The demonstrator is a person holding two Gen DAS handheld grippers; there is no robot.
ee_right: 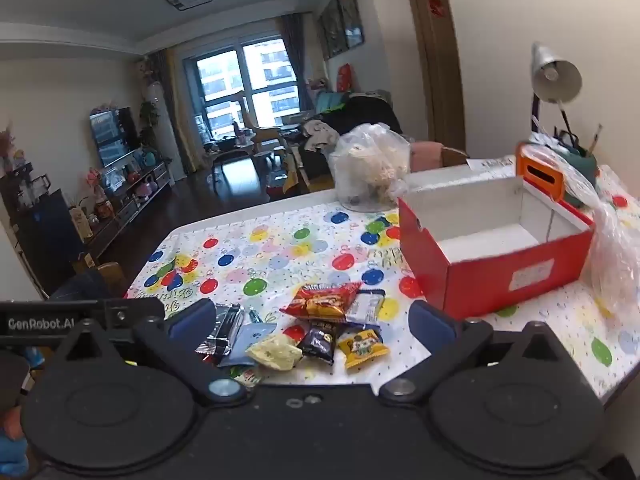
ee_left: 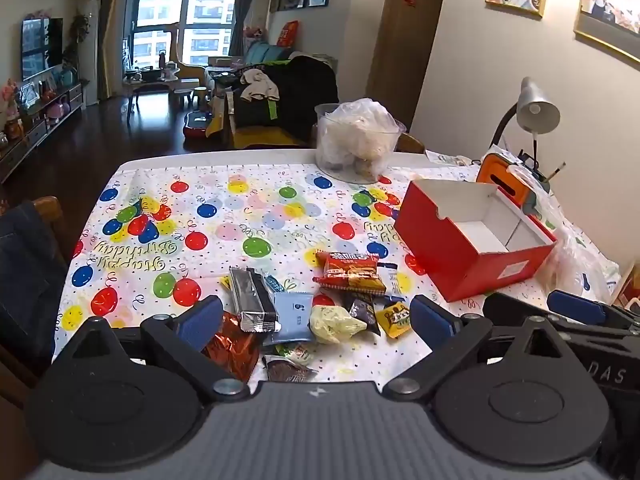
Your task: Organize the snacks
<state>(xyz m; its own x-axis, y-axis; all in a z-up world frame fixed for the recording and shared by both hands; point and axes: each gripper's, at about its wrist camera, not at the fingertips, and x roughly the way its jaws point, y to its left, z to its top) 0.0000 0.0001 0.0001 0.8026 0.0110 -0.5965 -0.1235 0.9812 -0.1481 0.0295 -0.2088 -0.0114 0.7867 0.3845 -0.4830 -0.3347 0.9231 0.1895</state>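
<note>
Hovering over the near edge of the table [ee_left: 248, 158], the left gripper [ee_left: 316, 320] has its jaws released wide with nothing between them; the right gripper [ee_right: 312, 326] is likewise spread and grasps nothing. Between and just beyond the jaws lies the snack pile, roughly ten small packets bunched together and overlapping. Counted singly: one red packet [ee_left: 349, 271] printed with biscuits at the far side, one silver foil bar [ee_left: 253, 298], one pale blue sachet [ee_left: 291, 316], one pale yellow crinkled pack [ee_left: 334, 322], one dark packet [ee_left: 362, 308], one yellow packet [ee_left: 396, 319], one orange foil wrapper [ee_left: 232, 346] and one brown pack [ee_left: 289, 370] nearest the camera, plus a white-and-blue wrapper [ee_right: 366, 307] tucked behind the red one. Right of the pile stands one red box [ee_left: 448, 252], lid off, white inside, nothing in it. Farther back sits one clear container [ee_left: 356, 140] stuffed with plastic bags, and one grey desk lamp [ee_left: 534, 108].
</note>
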